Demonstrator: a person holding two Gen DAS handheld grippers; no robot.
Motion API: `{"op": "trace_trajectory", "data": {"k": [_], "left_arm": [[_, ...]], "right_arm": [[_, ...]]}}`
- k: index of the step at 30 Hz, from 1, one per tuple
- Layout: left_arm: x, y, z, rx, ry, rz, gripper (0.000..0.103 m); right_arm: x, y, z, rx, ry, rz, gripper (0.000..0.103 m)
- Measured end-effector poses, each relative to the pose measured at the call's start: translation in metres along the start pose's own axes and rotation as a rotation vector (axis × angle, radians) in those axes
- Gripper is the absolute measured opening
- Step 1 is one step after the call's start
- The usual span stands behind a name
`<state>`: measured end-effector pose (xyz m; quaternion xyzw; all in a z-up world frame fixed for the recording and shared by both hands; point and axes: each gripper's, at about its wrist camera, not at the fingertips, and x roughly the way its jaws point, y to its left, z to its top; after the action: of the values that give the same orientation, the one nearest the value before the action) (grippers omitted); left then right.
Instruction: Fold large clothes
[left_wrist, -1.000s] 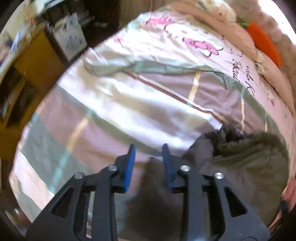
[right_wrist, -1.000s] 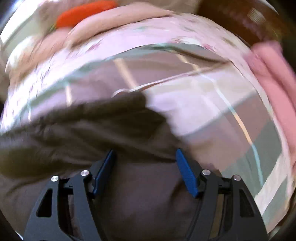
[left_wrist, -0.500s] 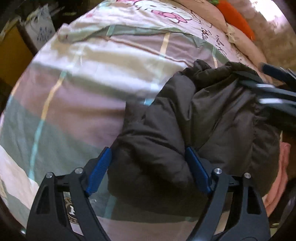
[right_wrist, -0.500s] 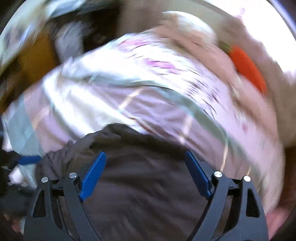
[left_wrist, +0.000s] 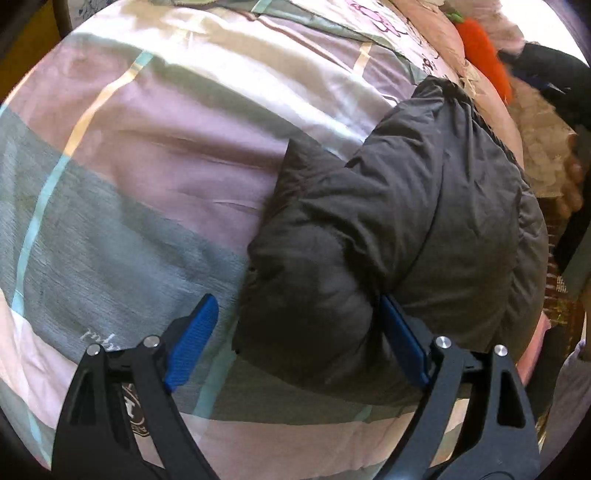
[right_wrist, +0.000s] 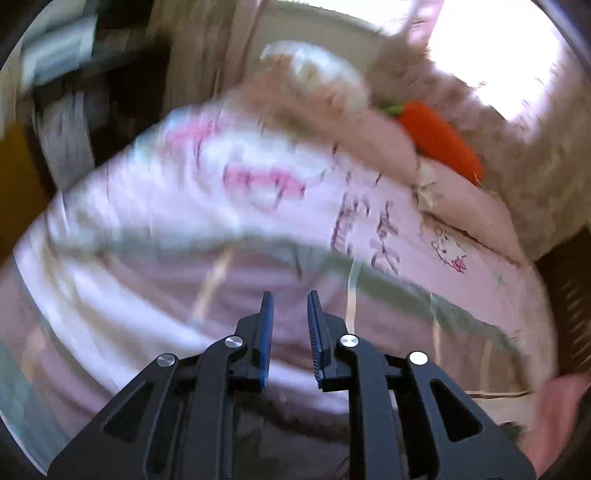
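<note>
A dark grey padded jacket (left_wrist: 399, 229) lies folded in a bundle on the striped bed cover (left_wrist: 122, 177). My left gripper (left_wrist: 295, 343) is open wide, its blue fingers on either side of the jacket's near fold, not closed on it. In the right wrist view my right gripper (right_wrist: 290, 336) has its jaws nearly together with a narrow gap and nothing between them, held above the bed. A dark strip of the jacket (right_wrist: 295, 439) shows under it. The right gripper also shows at the far right of the left wrist view (left_wrist: 546, 81).
An orange carrot plush (left_wrist: 484, 55) lies at the head of the bed, also in the right wrist view (right_wrist: 439, 140), beside pink pillows (right_wrist: 458, 206). A pink printed quilt (right_wrist: 258, 184) covers the far bed. Dark furniture (right_wrist: 85, 85) stands at the left.
My left gripper opened and let go of the jacket, then moved over the folded bundle. My right gripper lifted off the jacket, swung toward the head of the bed, and closed most of the way.
</note>
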<state>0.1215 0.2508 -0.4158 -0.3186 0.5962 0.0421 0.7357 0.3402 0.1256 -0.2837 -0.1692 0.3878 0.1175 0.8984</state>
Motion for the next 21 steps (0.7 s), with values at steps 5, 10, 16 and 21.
{"op": "trace_trajectory", "data": {"k": [5, 10, 16, 21], "left_arm": [[-0.01, -0.019, -0.001, 0.066, -0.046, 0.071, 0.089], [-0.003, -0.032, -0.006, 0.098, -0.071, 0.143, 0.089], [-0.07, -0.052, -0.026, 0.043, -0.306, 0.148, 0.088], [-0.081, -0.148, -0.033, 0.203, -0.312, 0.122, 0.088]], "right_arm": [[-0.046, -0.053, -0.028, 0.192, 0.068, 0.135, 0.063], [-0.029, -0.042, -0.099, 0.116, 0.319, 0.094, 0.062], [-0.104, -0.116, -0.11, 0.399, -0.166, 0.0, 0.088], [-0.155, -0.22, -0.187, 0.69, -0.087, -0.02, 0.072]]}}
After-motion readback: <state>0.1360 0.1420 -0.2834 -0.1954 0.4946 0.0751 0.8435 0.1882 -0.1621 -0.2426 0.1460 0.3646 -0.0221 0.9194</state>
